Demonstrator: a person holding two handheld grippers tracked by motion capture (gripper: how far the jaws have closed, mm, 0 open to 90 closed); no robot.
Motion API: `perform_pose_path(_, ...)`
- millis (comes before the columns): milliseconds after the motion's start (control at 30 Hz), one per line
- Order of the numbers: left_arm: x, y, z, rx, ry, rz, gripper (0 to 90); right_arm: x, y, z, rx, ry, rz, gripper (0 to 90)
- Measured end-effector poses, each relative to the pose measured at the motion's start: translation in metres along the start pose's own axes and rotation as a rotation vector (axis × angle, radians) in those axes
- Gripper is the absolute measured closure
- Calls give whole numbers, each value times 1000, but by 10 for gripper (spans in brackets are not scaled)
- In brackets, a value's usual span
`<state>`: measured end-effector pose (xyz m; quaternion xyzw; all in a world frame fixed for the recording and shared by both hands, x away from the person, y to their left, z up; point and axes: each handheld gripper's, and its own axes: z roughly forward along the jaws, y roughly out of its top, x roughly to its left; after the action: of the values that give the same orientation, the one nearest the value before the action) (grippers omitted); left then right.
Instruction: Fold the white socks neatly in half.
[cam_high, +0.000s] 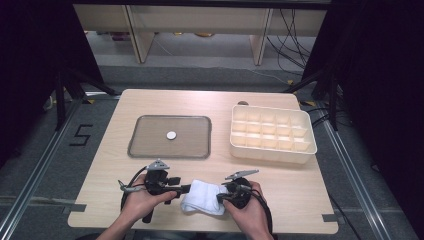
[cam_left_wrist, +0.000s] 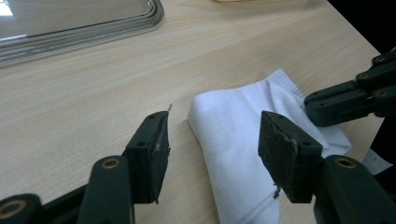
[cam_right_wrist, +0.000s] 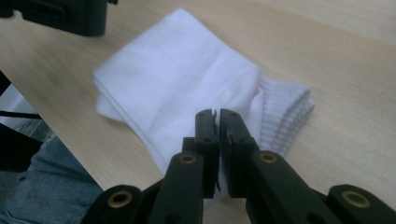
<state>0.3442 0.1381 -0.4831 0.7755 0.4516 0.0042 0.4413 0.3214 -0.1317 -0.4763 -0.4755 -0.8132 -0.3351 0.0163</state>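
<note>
While the folding was under way: folded white sock lay at the table's near edge.
Left gripper: jaws apart, straddling the sock's fold.
Right gripper: pinched on the cuff end.
Next, probably: left closes, folds again.

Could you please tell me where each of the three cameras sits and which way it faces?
High view: above the person's side, looking forward and down on the table; both hands with grippers show.
Left gripper view: rides the left gripper, open jaws around the folded white sock.
Right gripper view: rides the right gripper, jaws together over the sock's edge.
All three share the sock.
</note>
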Motion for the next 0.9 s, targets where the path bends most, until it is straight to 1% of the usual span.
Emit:
perform_pose_path(33, 0, 0, 0, 1, -6, -6, 424, 1, 1, -2, -11, -1, -13, 861)
perform_pose_path(67, 0, -1, 0, 2, -9, -12, 427, 3, 3, -3, -12, -4, -10, 860)
perform_pose_path(100, 1, -1, 0, 3, -11, -17, 428, 6, 4, -4, -9, 5, -8, 858)
perform_pose_path(133, 1, -2, 0, 2, -7, -20, 431, 7, 6, -4, -10, 14, -19, 855)
perform_pose_path(167, 1, -2, 0, 3, -4, -20, 433, 9, 7, -4, -10, 15, -18, 851)
perform_pose_path(200, 2, -2, -1, 5, -11, -22, 438, 11, 8, -3, -20, 21, -23, 848)
perform_pose_path(233, 3, -2, -1, 3, -10, -25, 441, 13, 9, -3, -12, 25, -19, 846)
perform_pose_path(267, 3, -2, -1, 2, -15, -33, 446, 14, 10, -2, -19, 38, -29, 846)
perform_pose_path(300, 4, -2, -1, 5, -20, -36, 454, 16, 10, -1, -13, 45, -30, 847)
perform_pose_path(333, 5, -2, -1, 10, -19, -42, 464, 18, 11, 0, -18, 33, -44, 851)
perform_pose_path(367, 5, -2, -1, 6, -16, -50, 474, 20, 11, 1, -12, 40, -43, 861)
perform_pose_path(400, 5, -2, 0, 10, -12, -56, 482, 21, 11, 3, -13, 47, -59, 875)
perform_pose_path(433, 6, -3, 0, 13, -16, -64, 492, 23, 12, 4, -5, 41, -53, 895)
perform_pose_path(467, 6, -3, 2, 17, -30, -73, 503, 24, 12, 5, 0, 54, -65, 900)
perform_pose_path(500, 7, -3, 2, 31, -35, -71, 513, 24, 12, 7, -1, 51, -86, 900)
perform_pose_path(533, 6, -3, 3, 35, -43, -77, 526, 25, 13, 9, 4, 62, -88, 900)
perform_pose_path(567, 5, -3, 4, 36, -44, -81, 534, 27, 13, 11, 15, 73, -78, 900)
perform_pose_path(600, 5, -3, 5, 41, -50, -83, 540, 30, 14, 11, 36, 57, -56, 900)
perform_pose_path(633, 4, -3, 6, 43, -40, -86, 544, 32, 15, 11, 57, 12, -68, 900)
perform_pose_path(700, 4, -2, 7, 47, -43, -93, 547, 33, 17, 12, 46, 10, -89, 900)
perform_pose_path(733, 4, -2, 8, 52, -42, -98, 548, 34, 18, 13, 58, 10, -67, 900)
perform_pose_path(767, 4, -3, 10, 47, -49, -103, 548, 32, 19, 15, 53, 11, -82, 900)
perform_pose_path(800, 5, -3, 10, 60, -47, -104, 546, 31, 19, 17, 62, 10, -66, 900)
perform_pose_path(833, 6, -3, 11, 65, -62, -113, 546, 31, 19, 18, 70, -1, -53, 900)
perform_pose_path(867, 7, -4, 12, 75, -65, -109, 546, 30, 19, 21, 68, 8, -51, 900)
perform_pose_path(900, 7, -5, 14, 77, -66, -117, 545, 28, 19, 23, 72, 0, -45, 900)
